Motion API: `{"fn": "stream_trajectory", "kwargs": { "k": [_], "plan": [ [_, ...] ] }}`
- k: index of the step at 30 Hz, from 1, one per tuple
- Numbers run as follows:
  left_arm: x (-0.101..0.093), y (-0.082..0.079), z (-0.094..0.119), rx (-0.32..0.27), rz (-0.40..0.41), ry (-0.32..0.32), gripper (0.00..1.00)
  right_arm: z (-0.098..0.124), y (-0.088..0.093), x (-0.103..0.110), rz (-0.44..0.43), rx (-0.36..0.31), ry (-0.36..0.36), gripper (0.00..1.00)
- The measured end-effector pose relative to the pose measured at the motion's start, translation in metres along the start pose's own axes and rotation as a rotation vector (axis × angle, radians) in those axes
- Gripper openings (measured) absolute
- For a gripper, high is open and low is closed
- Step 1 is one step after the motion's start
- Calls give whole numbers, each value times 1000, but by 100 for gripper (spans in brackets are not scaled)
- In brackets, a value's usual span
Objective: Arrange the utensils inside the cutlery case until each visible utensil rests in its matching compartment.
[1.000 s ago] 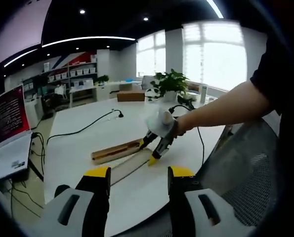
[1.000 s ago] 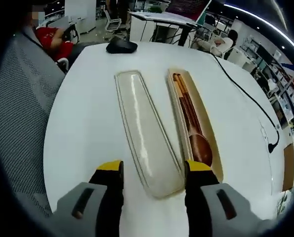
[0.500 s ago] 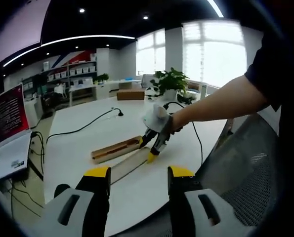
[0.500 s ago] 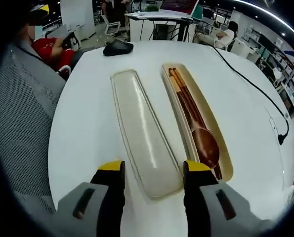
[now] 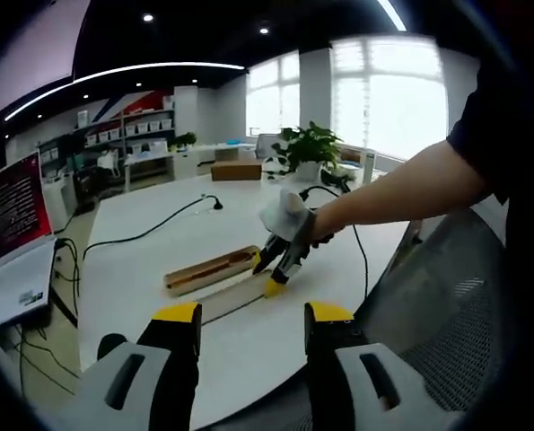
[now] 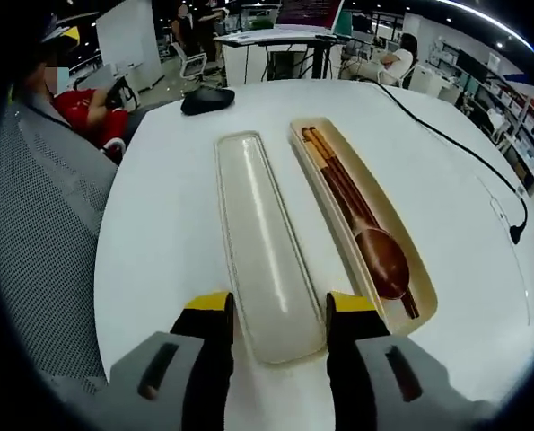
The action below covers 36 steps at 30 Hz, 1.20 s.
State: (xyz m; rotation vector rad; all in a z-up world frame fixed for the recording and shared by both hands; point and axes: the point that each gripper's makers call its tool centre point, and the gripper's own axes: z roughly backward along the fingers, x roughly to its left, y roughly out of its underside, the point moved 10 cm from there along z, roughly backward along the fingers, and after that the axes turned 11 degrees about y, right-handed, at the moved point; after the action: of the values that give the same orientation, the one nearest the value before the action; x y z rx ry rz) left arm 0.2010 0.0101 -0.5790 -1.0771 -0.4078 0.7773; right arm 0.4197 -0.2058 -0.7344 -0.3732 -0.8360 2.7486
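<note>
Left gripper [image 5: 250,314] open, holding nothing, above the white desk [image 5: 150,260]. Right gripper [image 6: 278,307] open, straddling the pale lid's [image 6: 265,247] near end; beside it, the case [image 6: 425,301] with wooden spoon [image 6: 382,260] and chopsticks [image 6: 325,162]. Black mouse [image 6: 205,100] beyond; cable [image 6: 455,148] rightward.

Bright, blown-out windows [image 5: 388,103] backlight the room; ceiling strips glow, fisheye edges bend, soft focus.

The right hand-held gripper [image 6: 278,310] has closed in astride the lid [image 6: 259,238].

Both tools gape: left tool [image 5: 251,314] held back; right tool [image 6: 279,305] low.
</note>
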Motion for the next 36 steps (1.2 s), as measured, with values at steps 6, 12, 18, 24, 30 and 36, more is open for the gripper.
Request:
{"fn": "stream_trajectory", "kwargs": {
  "k": [6, 12, 18, 24, 30, 36],
  "plan": [
    [0, 0, 0, -4, -1, -1, 47, 4, 4, 5, -5, 10, 2, 35],
    [-2, 0, 0, 5, -3, 13, 47, 14, 11, 14, 31, 34, -17, 35],
    [-6, -1, -3, 14, -48, 107, 50, 24, 21, 23, 64, 51, -40, 35],
    [5, 5, -11, 54, 11, 188, 68, 31, 28, 29, 105, 74, -64, 35],
    [24, 2, -14, -16, -235, 280, 73, 33, 29, 31, 141, 96, -83, 35],
    [55, 31, -23, 185, -325, 310, 75, 35, 30, 36, 178, 104, -107, 35]
  ]
}}
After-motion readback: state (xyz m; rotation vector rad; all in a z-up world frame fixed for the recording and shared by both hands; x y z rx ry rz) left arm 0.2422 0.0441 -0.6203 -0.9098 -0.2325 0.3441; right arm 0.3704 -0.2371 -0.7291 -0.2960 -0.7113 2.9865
